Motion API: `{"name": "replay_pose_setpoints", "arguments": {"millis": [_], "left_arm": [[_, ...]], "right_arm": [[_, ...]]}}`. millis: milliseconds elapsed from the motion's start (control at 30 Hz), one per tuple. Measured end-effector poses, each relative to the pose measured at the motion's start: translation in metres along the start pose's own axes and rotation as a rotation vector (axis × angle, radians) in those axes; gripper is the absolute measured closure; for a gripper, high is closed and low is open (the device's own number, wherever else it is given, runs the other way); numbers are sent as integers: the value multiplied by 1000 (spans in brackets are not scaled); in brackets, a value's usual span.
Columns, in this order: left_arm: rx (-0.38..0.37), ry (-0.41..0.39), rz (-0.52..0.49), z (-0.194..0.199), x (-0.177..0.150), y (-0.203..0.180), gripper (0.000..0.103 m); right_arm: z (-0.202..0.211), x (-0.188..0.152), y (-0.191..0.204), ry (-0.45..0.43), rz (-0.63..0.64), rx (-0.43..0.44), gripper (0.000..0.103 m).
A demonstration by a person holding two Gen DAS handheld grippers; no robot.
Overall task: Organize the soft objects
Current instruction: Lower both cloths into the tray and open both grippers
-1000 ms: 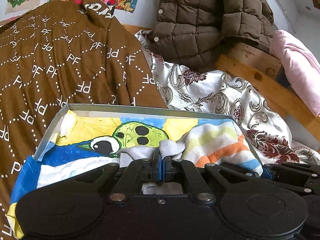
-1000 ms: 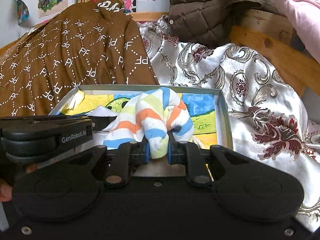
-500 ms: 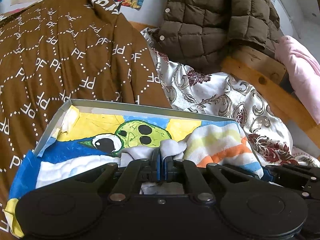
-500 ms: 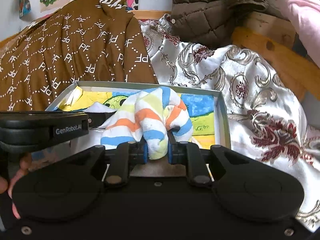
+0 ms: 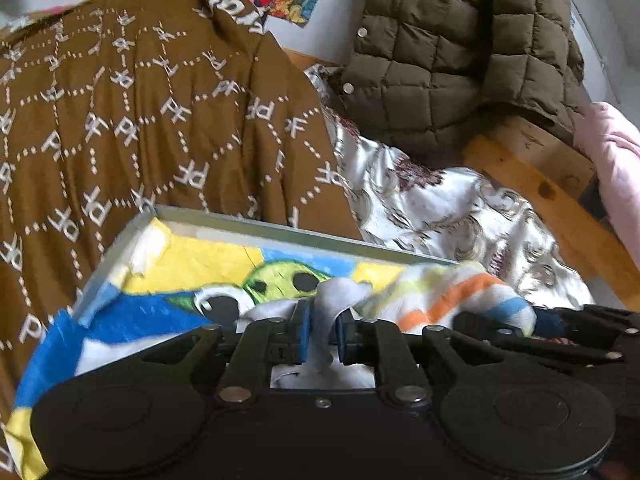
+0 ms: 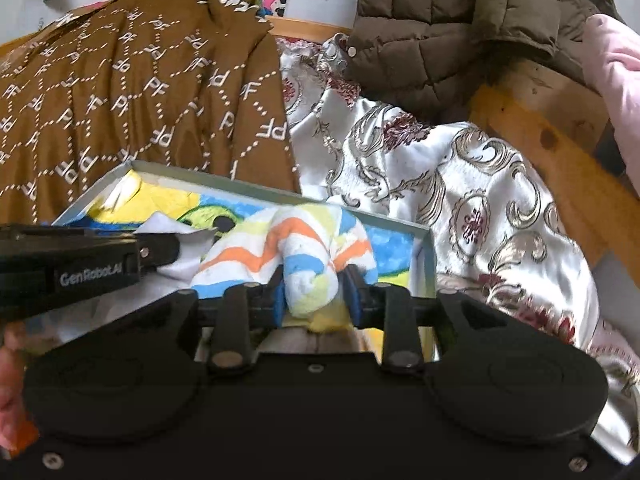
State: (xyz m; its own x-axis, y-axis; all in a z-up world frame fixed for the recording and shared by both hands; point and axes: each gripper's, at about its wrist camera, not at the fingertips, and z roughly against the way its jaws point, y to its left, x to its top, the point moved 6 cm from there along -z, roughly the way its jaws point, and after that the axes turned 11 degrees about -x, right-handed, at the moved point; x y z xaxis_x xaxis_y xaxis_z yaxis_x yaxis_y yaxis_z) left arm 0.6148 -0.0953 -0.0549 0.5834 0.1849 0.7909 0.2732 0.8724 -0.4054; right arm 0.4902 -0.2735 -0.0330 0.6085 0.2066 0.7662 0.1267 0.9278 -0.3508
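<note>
A shallow grey box [image 5: 280, 233] [image 6: 200, 176] sits on the bed, lined with a cartoon towel [image 5: 192, 260] in yellow, blue and green. In it lie a white cloth [image 5: 326, 304] and a rolled striped towel [image 6: 304, 240] [image 5: 452, 292] with orange, blue and pale green bands. My left gripper [image 5: 322, 334] is over the box's near side. Its jaws are opening, and a raised fold of the white cloth stands loosely between them. My right gripper [image 6: 314, 294] has its jaws opening around the end of the striped towel, with a gap at the right pad. The left gripper [image 6: 168, 248] also shows side-on.
A brown jacket with white PF lettering [image 5: 140, 140] lies behind the box. An olive quilted jacket [image 5: 460, 60] hangs at the back right. A silver floral bedspread [image 6: 460, 184], a wooden bed rail [image 5: 540, 188] and a pink blanket [image 5: 616, 152] lie to the right. A hand [image 6: 8, 364] holds the left gripper.
Both pairs of jaws have spread apart, loosening the white cloth and the striped towel. Both views have rolled, so the box now looks tilted.
</note>
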Motion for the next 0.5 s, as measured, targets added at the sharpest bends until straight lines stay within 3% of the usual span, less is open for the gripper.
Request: {"name": "replay_pose_setpoints", "arguments": {"millis": [200,367,500], "left_arm": [[16,-12,73,0,9,12,70],[17,-24,73,7,13,11,48],[12,-48,63,17,21,6,42]], "right_arm": [[-5,23,-4,-12,20,-9,62],[3,31,-10,-28,13,-16,50],[14,34,-14,-42,-2,-20,36]]}}
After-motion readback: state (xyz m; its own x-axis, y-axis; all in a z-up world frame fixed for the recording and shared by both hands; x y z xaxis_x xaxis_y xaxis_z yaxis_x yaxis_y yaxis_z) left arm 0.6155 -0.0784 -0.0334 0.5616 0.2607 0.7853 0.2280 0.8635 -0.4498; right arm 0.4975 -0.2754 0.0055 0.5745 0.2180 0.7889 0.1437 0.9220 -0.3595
